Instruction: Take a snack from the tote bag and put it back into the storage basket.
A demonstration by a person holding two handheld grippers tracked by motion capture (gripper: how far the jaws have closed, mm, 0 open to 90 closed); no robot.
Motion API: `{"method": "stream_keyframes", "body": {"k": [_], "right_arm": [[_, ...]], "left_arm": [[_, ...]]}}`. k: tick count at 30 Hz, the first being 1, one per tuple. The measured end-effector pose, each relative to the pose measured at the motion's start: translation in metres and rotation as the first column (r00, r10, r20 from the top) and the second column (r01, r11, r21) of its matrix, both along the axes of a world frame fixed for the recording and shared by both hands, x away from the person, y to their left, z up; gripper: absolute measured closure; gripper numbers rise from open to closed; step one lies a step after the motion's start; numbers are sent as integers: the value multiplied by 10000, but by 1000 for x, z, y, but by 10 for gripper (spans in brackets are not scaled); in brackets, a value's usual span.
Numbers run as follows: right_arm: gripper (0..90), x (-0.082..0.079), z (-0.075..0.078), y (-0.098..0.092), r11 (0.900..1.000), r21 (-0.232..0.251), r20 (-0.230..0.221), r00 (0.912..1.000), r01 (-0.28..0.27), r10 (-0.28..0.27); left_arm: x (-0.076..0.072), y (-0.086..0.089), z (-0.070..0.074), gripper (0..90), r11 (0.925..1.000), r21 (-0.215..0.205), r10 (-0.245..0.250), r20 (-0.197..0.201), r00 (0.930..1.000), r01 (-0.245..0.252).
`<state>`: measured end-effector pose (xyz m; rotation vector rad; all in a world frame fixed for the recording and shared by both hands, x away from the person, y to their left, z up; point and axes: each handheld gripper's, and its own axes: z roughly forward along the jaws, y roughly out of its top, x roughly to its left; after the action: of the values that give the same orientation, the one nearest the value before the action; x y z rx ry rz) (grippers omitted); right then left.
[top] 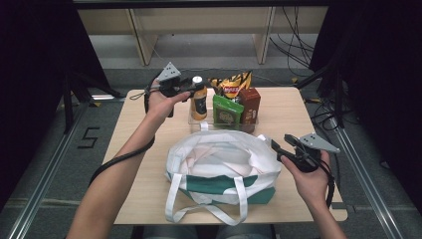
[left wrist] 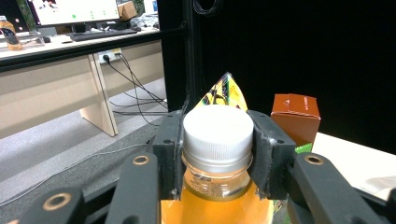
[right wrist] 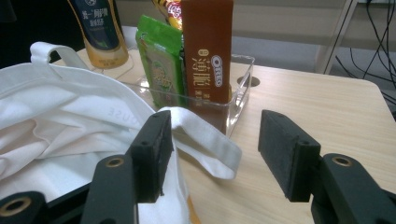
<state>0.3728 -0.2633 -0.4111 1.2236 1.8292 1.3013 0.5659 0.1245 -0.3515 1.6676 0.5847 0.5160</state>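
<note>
Wooden table (top: 298,114), light grain; everything else placed against the clear plastic tray (right wrist: 240,79) standing near its far edge.

Nearer the person than the tray, and just touching it at one handle loop: a white tote bag (top: 219,159) with a green band, mouth gaping upward, straps trailing toward the table's near edge.

In the tray, upright: a brown Oreo box (top: 250,104) at its right end, a green snack packet (top: 227,111) just left of the box, a yellow crisp bag (top: 234,83) behind both (partly hidden by them).

At the tray's left end: an orange drink bottle (top: 199,102), white cap (left wrist: 218,132), standing upright. Cannot tell whether its base sits inside the tray or just beside it.

Left gripper (top: 191,92) reaches in from the left of the tray, jaws level. In the left gripper view both pads press against the cap's sides, the neck and orange liquid showing directly below: clamped on the bottle at the cap.

Right gripper (top: 274,145) held to the right of the bag, nearer the person than the tray. Its jaws stand apart with nothing between the pads; the left jaw lies just beside the bag's strap (right wrist: 205,140), which rests on the table in front of the tray.
</note>
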Motion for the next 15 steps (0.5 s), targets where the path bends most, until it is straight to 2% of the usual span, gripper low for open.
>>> {"method": "stream_keyframes", "body": {"k": [2,3,6,8,9,10,12,13,15], "right_arm": [[451,0,0,0,10000,-53,35,10000,20,-19],[451,-1,0,0,9999,20,-102,9999,122,-122],[451,0,0,1,9999,80,2,9999,101,-101],[451,-1,1,0,9999,34,-72,9999,129,-129],[451,0,1,-1,9999,-143,29,10000,91,-91],[451,-1,1,0,9998,58,-127,9998,173,-172],[451,-2,1,1,9996,146,-155,9996,234,-232],[451,0,1,0,9999,48,-49,9999,124,-124],[451,-1,1,0,9999,87,-115,9999,78,-77]], "left_arm": [[0,0,-2,588,10000,48,12,-23,10000,-12],[1,0,-2,588,10000,64,11,-16,10000,-11],[2,-1,-4,587,10000,87,26,-74,10000,-25],[2,-2,-5,588,9999,118,29,-92,10000,-28],[2,-2,-6,587,9999,164,30,-93,10000,-28],[3,-3,-7,587,9999,141,44,-105,9999,-42],[3,-3,-8,587,9998,196,69,-117,9999,-67],[3,-3,-9,588,9997,216,68,-122,9999,-65],[4,-3,-11,587,9998,177,79,-178,9998,-76]]}}
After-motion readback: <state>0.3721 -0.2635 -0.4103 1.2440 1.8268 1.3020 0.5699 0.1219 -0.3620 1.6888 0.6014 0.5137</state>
